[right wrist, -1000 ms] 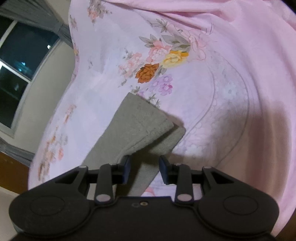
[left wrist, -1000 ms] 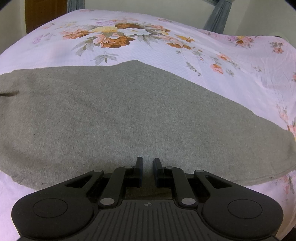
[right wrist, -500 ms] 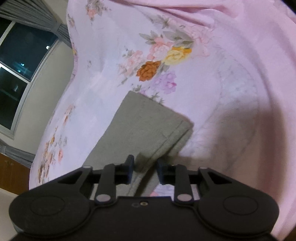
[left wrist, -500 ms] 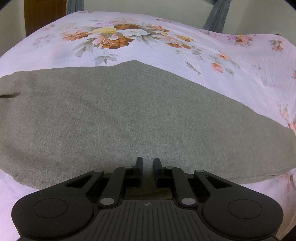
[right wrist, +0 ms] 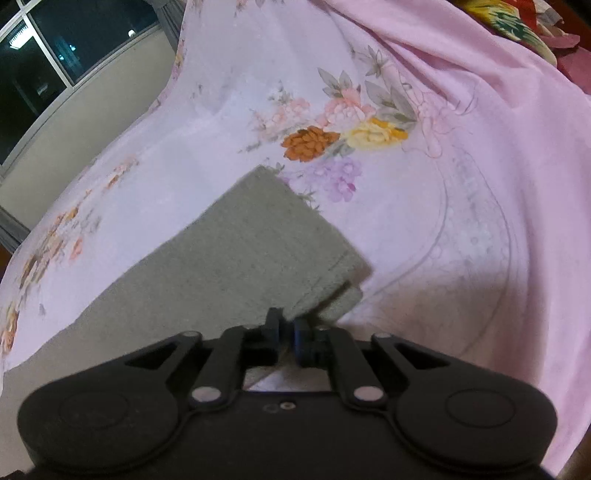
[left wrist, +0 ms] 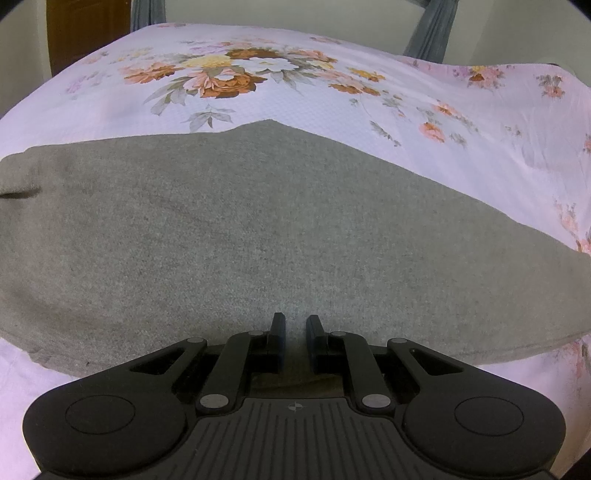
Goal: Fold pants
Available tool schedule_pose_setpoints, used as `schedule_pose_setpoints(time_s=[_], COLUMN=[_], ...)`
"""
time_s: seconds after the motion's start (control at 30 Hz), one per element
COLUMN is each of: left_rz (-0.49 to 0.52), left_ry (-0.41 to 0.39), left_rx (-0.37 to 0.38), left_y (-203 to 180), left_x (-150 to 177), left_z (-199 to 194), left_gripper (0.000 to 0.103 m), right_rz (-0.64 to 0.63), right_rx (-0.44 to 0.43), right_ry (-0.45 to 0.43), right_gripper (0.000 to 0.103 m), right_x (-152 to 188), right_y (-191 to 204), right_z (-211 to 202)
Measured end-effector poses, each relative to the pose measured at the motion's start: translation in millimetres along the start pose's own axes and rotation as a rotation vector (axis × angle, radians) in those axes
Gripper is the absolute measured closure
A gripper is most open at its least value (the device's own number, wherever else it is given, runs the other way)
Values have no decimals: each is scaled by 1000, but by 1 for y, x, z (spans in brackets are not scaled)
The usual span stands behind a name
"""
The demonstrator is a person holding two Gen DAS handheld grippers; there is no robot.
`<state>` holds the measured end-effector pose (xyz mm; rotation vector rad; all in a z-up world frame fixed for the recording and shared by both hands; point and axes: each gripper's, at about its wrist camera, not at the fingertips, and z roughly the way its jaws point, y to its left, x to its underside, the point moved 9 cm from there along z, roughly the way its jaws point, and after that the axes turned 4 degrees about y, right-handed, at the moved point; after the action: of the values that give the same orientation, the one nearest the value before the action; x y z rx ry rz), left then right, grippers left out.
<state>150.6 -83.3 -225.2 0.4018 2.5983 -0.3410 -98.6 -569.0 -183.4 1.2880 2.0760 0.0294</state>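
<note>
Left side: we see the grey pants [left wrist: 258, 236] lying flat across the floral bedsheet [left wrist: 332, 110]; nothing stands on them.
Beyond the pants: bare sheet runs to the far bed edge, with grey curtains [left wrist: 432, 29] behind it.
Left gripper [left wrist: 294, 325]: jaws narrowly apart over the near edge of the pants.
Right side: the leg hem [right wrist: 325, 266] ends just ahead of the right gripper [right wrist: 288, 326]; past it we see bare pink sheet [right wrist: 461, 166].
Right far corner: colourful bedding [right wrist: 517, 26] piled at the edge.
Right view's left: window [right wrist: 55, 59] beyond the bed edge.

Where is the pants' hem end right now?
In the right wrist view, the hem lies on the floral sheet just ahead of the right gripper, below the orange flower.
</note>
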Motion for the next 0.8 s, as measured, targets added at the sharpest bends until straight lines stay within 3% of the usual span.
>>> schedule_pose_setpoints(time_s=[0.07, 0.2, 0.27, 0.43, 0.5, 0.53, 0.63, 0.73, 0.8], left_rz=[4, 27, 37, 75, 96, 103, 110, 116, 128], left_ry=[-2, -8, 0, 14, 28, 38, 40, 44, 35], left_rx=[9, 66, 95, 150, 170, 162, 140, 143, 141], left_y=[-5, -30, -45, -92, -109, -114, -114, -113, -115], left_x=[-2, -6, -8, -14, -12, -9, -4, -2, -2], left_z=[-4, -9, -6, 9, 18, 24, 32, 27, 23], left_gripper=[91, 91, 91, 91, 91, 91, 91, 91, 91], right_rz=[34, 116, 171, 292, 295, 289, 194, 69, 30], right_rx=[-9, -18, -45, -115, -132, -135, -134, -187, -189], right_ry=[-9, 6, 36, 44, 43, 41, -24, -143, -165], right_gripper=[84, 63, 63, 71, 92, 93, 95, 95, 95], right_x=[-4, -4, 2, 6, 6, 5, -9, -33, -38], right_y=[0, -11, -13, -16, -14, -12, 8, 36, 38], right_z=[-7, -9, -2, 14, 19, 20, 2, -42, -52])
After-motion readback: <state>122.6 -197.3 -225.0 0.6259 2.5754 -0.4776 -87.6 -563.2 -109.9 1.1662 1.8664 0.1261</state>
